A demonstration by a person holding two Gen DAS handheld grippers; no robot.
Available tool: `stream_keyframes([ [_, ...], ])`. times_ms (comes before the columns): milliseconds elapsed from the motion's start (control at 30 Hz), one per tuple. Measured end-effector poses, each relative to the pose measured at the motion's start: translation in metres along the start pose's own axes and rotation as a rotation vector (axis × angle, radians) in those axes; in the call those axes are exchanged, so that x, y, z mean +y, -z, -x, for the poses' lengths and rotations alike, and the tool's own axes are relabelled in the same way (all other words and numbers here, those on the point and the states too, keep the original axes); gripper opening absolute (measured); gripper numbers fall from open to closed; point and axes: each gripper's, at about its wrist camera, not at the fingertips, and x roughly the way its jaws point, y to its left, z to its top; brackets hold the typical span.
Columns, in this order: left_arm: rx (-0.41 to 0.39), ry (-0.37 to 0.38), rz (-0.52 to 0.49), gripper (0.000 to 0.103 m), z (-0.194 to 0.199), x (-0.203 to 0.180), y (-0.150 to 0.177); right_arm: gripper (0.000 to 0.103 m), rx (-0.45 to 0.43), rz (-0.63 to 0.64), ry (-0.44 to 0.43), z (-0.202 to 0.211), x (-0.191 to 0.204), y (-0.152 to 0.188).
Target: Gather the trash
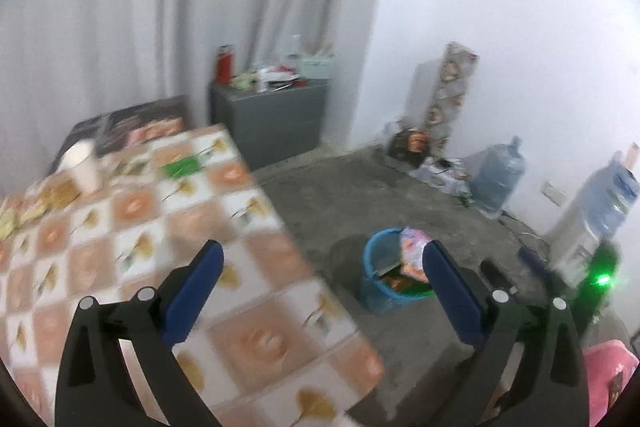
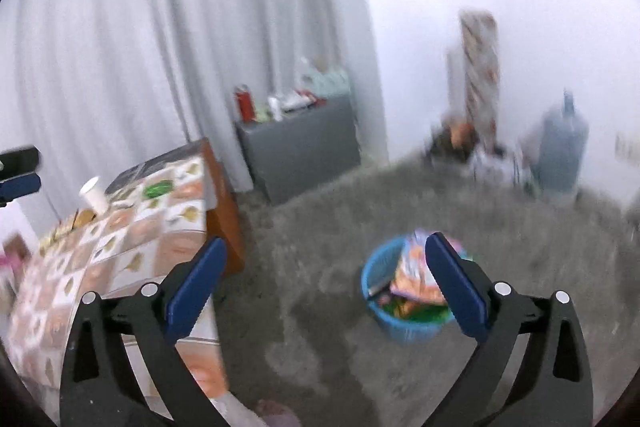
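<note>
Trash (image 2: 416, 275) fills the blue bin (image 2: 376, 319), apparently; each hand-held gripper (image 2: 322, 281) gapes empty.

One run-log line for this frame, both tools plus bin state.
left tool: open, empty | right tool: open, empty | blue bin: on floor, wrappers sticking out | table: paper cup, green packet remain

Both wrist views look forward and slightly downward from above the tile-patterned tabletop (image 1: 224, 267) edge, well back from a round blue plastic bin (image 2: 400, 327) on the floor; both share it and the grey cabinet (image 1: 272, 119).
</note>
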Motion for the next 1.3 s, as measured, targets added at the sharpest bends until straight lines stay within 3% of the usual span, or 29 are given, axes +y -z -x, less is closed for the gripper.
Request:
stream_keyframes([
  [133,0.058,-0.145,0.125,0.098,0.008,0.026,0.049,0.096,0.085,0.080,-0.031,0.013,0.042,0.004],
  [267,0.099,-0.312,0.174,0.098,0.012,0.045,0.086,0.096,0.205,0.157,-0.009,0.011,0.064,0.019],
  [367,0.116,-0.369,0.206,0.098,0.020,0.060,0.101,0.096,0.282,0.182,0.002,0.009,0.075,0.033],
  [500,0.148,-0.414,0.279,0.098,0.026,0.081,0.110,0.096,0.328,0.222,0.025,0.014,0.087,0.047],
  [667,0.160,-0.441,0.299,0.098,0.029,0.091,0.117,0.096,0.355,0.200,0.076,0.018,0.081,0.052],
  [1300,0.162,-0.483,0.194,0.098,0.030,0.065,0.117,0.096,0.346,0.203,0.103,0.020,0.077,0.052],
])
